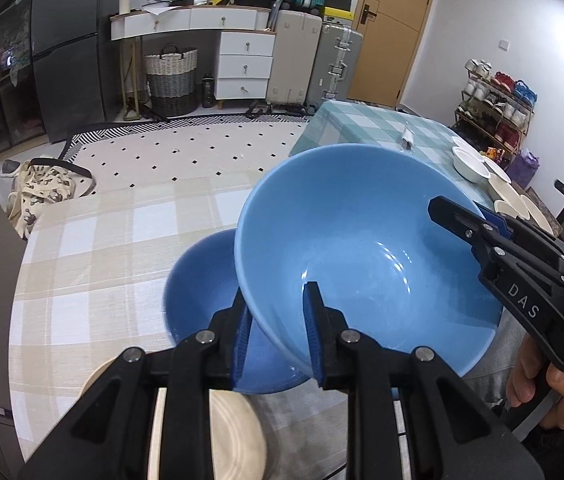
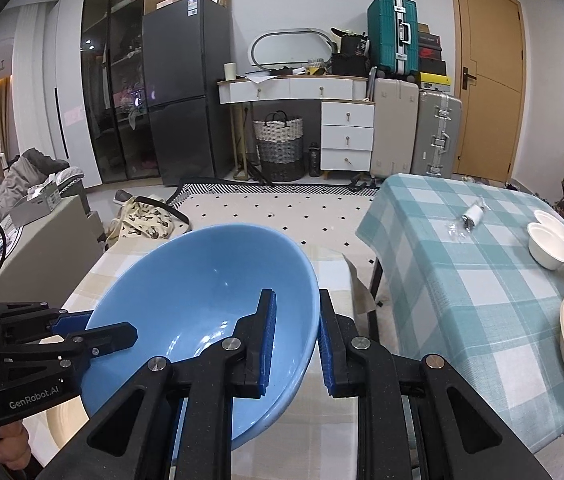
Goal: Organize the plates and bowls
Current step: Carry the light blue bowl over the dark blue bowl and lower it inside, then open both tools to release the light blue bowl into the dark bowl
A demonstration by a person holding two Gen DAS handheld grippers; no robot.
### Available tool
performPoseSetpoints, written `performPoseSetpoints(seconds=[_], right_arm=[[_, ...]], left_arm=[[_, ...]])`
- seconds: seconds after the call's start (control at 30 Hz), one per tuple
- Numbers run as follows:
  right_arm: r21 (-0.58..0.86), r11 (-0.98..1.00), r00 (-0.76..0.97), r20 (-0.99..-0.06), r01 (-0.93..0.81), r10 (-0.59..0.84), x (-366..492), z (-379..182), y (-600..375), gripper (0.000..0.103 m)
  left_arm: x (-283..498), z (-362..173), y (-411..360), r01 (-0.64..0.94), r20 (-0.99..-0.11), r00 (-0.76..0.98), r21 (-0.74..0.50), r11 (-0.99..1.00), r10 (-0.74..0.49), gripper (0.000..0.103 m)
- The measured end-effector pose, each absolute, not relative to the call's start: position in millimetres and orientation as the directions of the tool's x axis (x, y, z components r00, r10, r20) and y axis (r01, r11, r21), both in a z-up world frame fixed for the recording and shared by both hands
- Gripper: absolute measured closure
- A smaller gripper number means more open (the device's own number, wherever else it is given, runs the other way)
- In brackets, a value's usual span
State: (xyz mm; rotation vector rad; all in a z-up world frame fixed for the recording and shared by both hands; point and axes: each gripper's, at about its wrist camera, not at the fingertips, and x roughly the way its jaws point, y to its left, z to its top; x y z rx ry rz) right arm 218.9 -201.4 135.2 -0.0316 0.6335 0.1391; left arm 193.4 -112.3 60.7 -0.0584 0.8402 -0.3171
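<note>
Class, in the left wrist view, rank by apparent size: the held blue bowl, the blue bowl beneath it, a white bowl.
1. Held blue bowl
2. Lower blue bowl, partly hidden
3. White bowl, farther away, so true size unsure

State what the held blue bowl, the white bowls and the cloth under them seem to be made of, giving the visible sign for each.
Blue bowl: probably glazed ceramic; smooth, glossy, with bright reflections inside.
White bowls: possibly ceramic or melamine; matte, few highlights, so uncertain.
Green checked tablecloth: woven fabric; it shows a fine weave and drapes over the table edge.
</note>
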Motion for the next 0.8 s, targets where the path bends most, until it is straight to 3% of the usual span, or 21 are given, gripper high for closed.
performPoseSetpoints(seconds=[0.8], right_arm=[[-0.013, 0.974, 0.738, -0.655, -0.228, 0.164, 246.9, 91.4, -144.0, 0.083]], left_arm=[[209.4, 31.5, -58.9, 0.167, -0.745, 0.628, -0.152, 0.974, -0.224, 0.081]])
